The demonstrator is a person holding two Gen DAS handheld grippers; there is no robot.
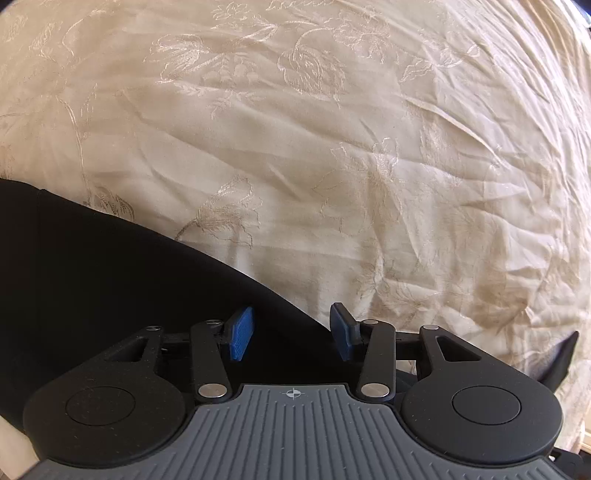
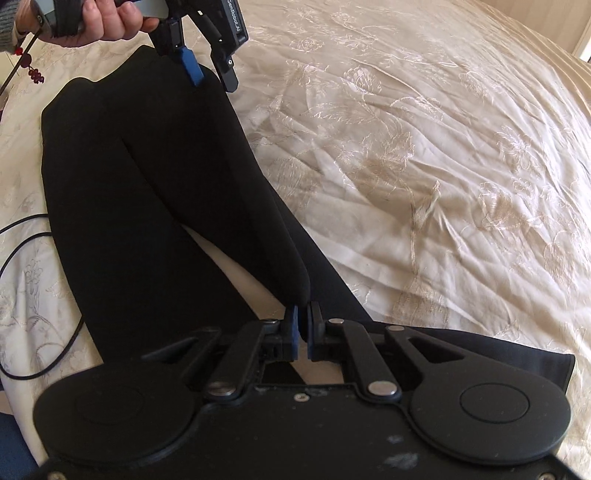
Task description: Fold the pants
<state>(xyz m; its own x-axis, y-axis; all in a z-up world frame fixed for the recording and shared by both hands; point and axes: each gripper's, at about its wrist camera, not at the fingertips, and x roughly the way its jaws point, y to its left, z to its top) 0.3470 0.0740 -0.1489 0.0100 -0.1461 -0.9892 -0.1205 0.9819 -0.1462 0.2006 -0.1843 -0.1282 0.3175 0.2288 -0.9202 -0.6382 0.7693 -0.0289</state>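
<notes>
Black pants (image 2: 147, 184) lie on a cream embroidered bedspread (image 2: 443, 147), with one leg folded back over the other. My right gripper (image 2: 304, 326) is shut on the rounded folded end of the upper leg and holds it just above the lower layer. My left gripper (image 2: 212, 77) hangs at the far end of the pants, pointing down, its blue pads (image 2: 192, 72) apart with nothing pressed between them. In the left wrist view the left gripper (image 1: 291, 332) stands open over the edge of the pants (image 1: 110, 277), where black cloth meets bedspread (image 1: 332, 166).
A person's hand (image 2: 107, 22) holds the left gripper at the top left. A black cable (image 2: 37, 295) loops over the bedspread left of the pants. A red bead tassel (image 2: 35, 72) hangs near that hand. Wrinkled bedspread stretches to the right.
</notes>
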